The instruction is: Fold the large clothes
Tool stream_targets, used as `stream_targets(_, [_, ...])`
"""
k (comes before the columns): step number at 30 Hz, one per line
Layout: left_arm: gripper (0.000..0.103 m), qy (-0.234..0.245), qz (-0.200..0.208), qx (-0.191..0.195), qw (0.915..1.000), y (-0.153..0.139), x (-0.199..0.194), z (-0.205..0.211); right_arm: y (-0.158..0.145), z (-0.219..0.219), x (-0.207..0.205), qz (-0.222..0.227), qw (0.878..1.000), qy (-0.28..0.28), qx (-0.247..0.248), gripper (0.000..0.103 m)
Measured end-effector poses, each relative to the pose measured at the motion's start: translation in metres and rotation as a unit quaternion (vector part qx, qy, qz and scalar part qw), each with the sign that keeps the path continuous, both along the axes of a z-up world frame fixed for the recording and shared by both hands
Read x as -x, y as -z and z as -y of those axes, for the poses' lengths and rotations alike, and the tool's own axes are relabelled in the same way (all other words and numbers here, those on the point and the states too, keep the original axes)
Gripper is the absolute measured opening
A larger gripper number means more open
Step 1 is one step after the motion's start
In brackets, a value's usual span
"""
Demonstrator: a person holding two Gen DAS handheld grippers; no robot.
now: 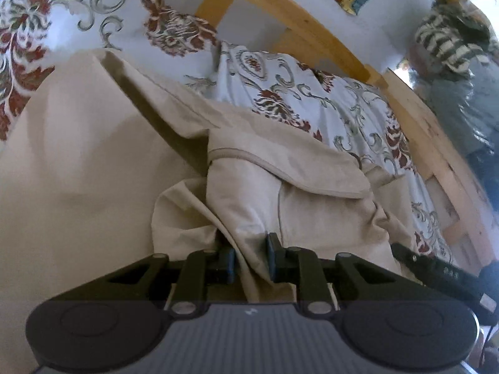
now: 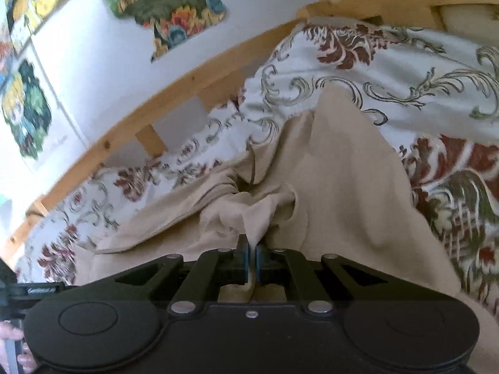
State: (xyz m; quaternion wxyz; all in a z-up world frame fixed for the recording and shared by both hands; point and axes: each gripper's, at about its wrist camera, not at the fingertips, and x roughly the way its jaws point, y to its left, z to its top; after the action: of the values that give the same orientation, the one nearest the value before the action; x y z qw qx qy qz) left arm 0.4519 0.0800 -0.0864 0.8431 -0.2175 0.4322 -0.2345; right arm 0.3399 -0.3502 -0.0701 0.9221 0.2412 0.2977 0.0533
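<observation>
A large beige garment (image 1: 93,162) lies on a bed with a floral cover (image 1: 327,99). In the left wrist view a pocket flap and seams show at the middle. My left gripper (image 1: 251,260) is shut on a thick fold of the beige cloth, which bulges between its jaws. In the right wrist view the same beige garment (image 2: 343,187) is bunched and drawn up from the floral cover (image 2: 421,71). My right gripper (image 2: 252,260) is shut tight on a thin edge of the cloth. The other gripper's black body (image 1: 436,271) shows at the lower right of the left wrist view.
A wooden bed rail (image 1: 312,21) runs along the white wall behind the bed; it also shows in the right wrist view (image 2: 156,106). Colourful pictures (image 2: 168,6) hang on the wall. Clothes in stripes and grey (image 1: 452,46) hang at the far right.
</observation>
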Motion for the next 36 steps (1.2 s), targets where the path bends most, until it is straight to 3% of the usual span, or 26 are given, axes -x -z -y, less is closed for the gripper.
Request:
stream_targets(2, [0.033, 0.0, -0.02, 0.014, 0.9997, 0.0, -0.005, -0.007, -0.004, -0.001, 0.006, -0.01, 1.0, 0.005, 0.024, 0.032])
stream_targets(4, [0.042, 0.01, -0.032, 0.01, 0.9994, -0.005, -0.006, -0.012, -0.014, -0.001, 0.017, 0.002, 0.999, 0.002, 0.045, 0.034])
stream_targets(5, [0.048, 0.016, -0.026, 0.0, 0.9995, -0.01, -0.003, -0.013, -0.021, -0.003, 0.022, 0.014, 0.998, -0.001, 0.066, 0.04])
stream_targets(6, [0.053, 0.023, -0.011, -0.016, 0.9995, -0.018, 0.002, -0.014, -0.028, -0.007, 0.024, 0.025, 0.995, -0.003, 0.094, 0.046])
stream_targets(7, [0.056, 0.023, 0.007, -0.037, 0.999, -0.027, 0.008, -0.016, -0.035, -0.013, 0.024, 0.036, 0.991, -0.001, 0.131, 0.06])
stream_targets(8, [0.07, 0.015, 0.027, -0.054, 0.9981, -0.037, 0.014, -0.017, -0.04, -0.018, 0.02, 0.045, 0.987, 0.001, 0.155, 0.071])
stream_targets(9, [0.087, -0.004, 0.053, -0.074, 0.9959, -0.046, 0.02, -0.018, -0.043, -0.022, 0.015, 0.054, 0.985, -0.001, 0.167, 0.073])
stream_targets(11, [0.097, -0.04, 0.113, -0.105, 0.9873, -0.059, 0.025, -0.015, -0.048, -0.031, -0.003, 0.069, 0.981, -0.01, 0.183, 0.078])
stream_targets(13, [0.098, -0.069, 0.142, -0.131, 0.9788, -0.067, 0.016, -0.007, -0.047, -0.041, -0.023, 0.074, 0.978, -0.011, 0.194, 0.084])
stream_targets(17, [0.101, -0.102, 0.13, -0.121, 0.9788, -0.056, -0.016, 0.004, -0.029, -0.064, -0.061, 0.061, 0.978, -0.002, 0.201, 0.084])
stream_targets(19, [0.097, -0.116, 0.103, -0.174, 0.9725, -0.038, -0.031, 0.015, -0.014, -0.073, -0.072, 0.044, 0.974, 0.012, 0.22, 0.084])
stream_targets(21, [0.098, -0.113, 0.096, -0.193, 0.9699, -0.021, -0.036, 0.018, 0.004, -0.075, -0.075, 0.029, 0.971, 0.013, 0.237, 0.087])
stream_targets(28, [0.101, -0.103, 0.084, -0.176, 0.9754, 0.003, -0.045, 0.007, 0.039, -0.077, -0.079, 0.01, 0.97, 0.007, 0.242, 0.095])
stream_targets(33, [0.1, -0.14, 0.12, -0.138, 0.9731, -0.031, -0.006, -0.007, 0.009, -0.061, -0.049, 0.035, 0.98, 0.008, 0.193, 0.092])
stream_targets(36, [0.102, -0.109, 0.142, -0.105, 0.9782, -0.046, 0.034, -0.012, -0.01, -0.051, -0.011, 0.055, 0.982, 0.002, 0.183, 0.096])
